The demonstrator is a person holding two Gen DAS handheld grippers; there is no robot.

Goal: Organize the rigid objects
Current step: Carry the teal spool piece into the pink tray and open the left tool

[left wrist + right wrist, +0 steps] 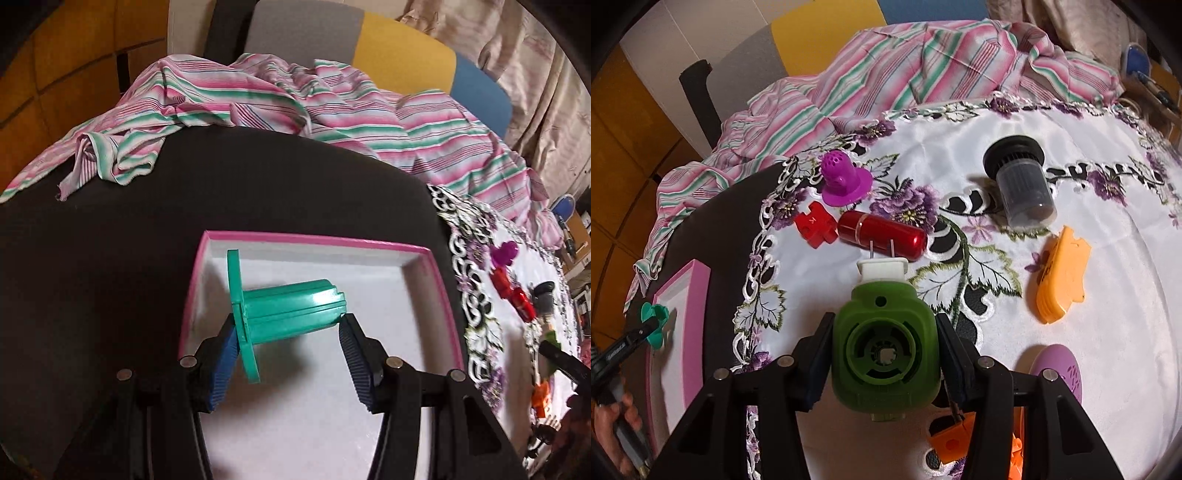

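Teal plastic spool (280, 306) sits clamped between my left gripper's (286, 332) wide-set pads, above the white floor of the pink-rimmed box (317, 242). My right gripper (884, 354) squeezes a green plug-in device (884, 350) over the embroidered cloth (1108, 332).

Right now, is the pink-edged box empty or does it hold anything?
Empty as far as shown: the pink-edged box shows only bare white floor. The teal spool over it sits between the left gripper's fingers.
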